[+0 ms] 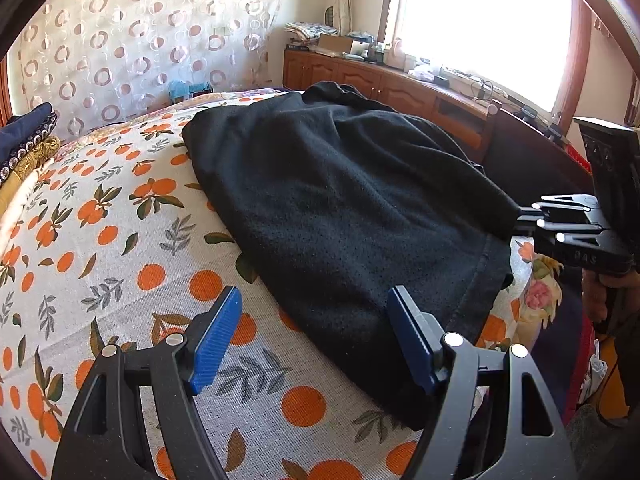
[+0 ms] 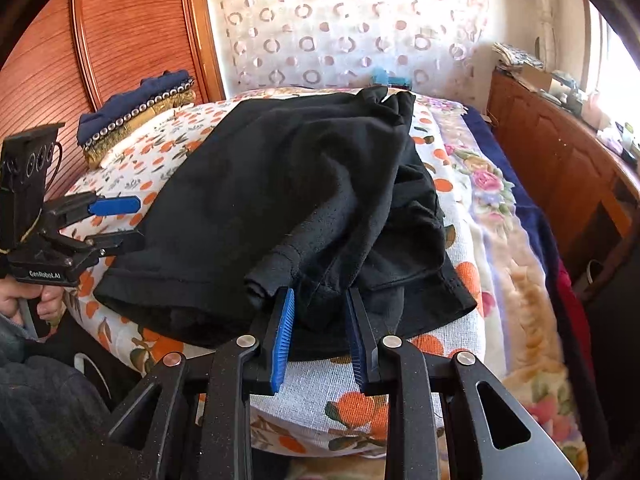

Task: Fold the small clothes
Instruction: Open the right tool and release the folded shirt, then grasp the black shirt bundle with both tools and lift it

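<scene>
Evidently mid-fold, the black fleece garment (image 1: 340, 208) lies on the orange-print bed cover (image 1: 120, 240). Right tongs (image 2: 320, 312) pinch its cuffed edge at 6 o'clock to draw it over; left tongs (image 1: 316, 320) wait wide, empty.

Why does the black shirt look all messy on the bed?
The black garment isn't flat: on the side near the right tool it lies bunched in rumpled folds, and a sleeve cuff pokes out there. Nothing looks torn.

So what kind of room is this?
Most likely a bedroom: a bed with an orange-print sheet, a patterned curtain behind it, and a wooden sideboard under the bright window.
</scene>
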A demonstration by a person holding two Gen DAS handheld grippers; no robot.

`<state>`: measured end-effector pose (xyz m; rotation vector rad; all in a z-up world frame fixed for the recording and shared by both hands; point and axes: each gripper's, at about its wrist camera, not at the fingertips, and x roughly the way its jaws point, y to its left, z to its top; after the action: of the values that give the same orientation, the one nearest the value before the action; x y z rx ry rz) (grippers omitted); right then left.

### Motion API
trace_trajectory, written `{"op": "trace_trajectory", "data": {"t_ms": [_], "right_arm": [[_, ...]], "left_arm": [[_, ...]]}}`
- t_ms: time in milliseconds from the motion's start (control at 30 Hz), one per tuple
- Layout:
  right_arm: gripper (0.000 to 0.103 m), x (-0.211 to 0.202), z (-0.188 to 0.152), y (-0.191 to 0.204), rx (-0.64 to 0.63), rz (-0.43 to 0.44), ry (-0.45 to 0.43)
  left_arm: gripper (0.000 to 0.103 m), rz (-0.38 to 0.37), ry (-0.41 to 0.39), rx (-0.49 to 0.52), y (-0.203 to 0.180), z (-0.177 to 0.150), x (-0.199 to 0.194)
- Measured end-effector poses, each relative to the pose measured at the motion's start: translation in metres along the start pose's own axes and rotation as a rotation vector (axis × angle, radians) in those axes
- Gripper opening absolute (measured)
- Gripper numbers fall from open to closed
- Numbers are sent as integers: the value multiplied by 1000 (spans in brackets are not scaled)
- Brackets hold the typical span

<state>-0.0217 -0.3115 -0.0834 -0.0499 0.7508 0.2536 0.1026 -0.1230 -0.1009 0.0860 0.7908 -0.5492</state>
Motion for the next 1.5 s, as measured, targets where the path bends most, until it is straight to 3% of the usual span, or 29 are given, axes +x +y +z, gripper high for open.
{"op": "trace_trajectory", "data": {"t_ms": [233, 367, 467, 533, 600, 633, 767, 900, 1000, 1067, 1200, 1300, 1367, 1500], "right_arm": [[6, -33, 0, -35, 41, -76, -77], [6, -36, -3, -56, 91, -117, -66], [23, -29, -2, -57, 109, -146, -64], [47, -26, 0, -56, 129, -140, -85], [58, -23, 3, -56, 149, -118, -100], [59, -21, 3, -57, 158, -103, -106], [59, -4, 3, -57, 153, -34, -74], [59, 14, 3, -58, 136, -41, 0], [59, 14, 4, -59, 136, -36, 2], [50, 14, 7, -57, 124, -28, 6], [16, 13, 9, -52, 96, 41, 24], [13, 6, 12, -47, 71, 35, 17], [13, -9, 13, -44, 75, 54, -24], [11, -41, 13, -28, 48, 54, -77]], "left_arm": [[76, 3, 3, -2, -1, -1, 0], [76, 3, -2, 5, -4, -3, -8], [76, 0, -1, -4, -2, -5, -12], [76, -12, 3, -17, 1, -6, -15], [76, -21, 10, -23, 1, -8, -17], [76, -24, 15, -22, 0, -9, -18], [70, -59, 48, -13, -6, -15, -19], [67, -89, 75, -7, -14, -21, -16], [63, -84, 76, 7, -19, -22, -18], [57, -81, 75, 13, -21, -22, -18], [40, -69, 73, 46, -28, -23, -18], [19, -89, 67, 66, -31, -25, -19], [11, -86, 66, 74, -31, -24, -21], [7, -99, 22, 85, -26, -17, -44]]}}
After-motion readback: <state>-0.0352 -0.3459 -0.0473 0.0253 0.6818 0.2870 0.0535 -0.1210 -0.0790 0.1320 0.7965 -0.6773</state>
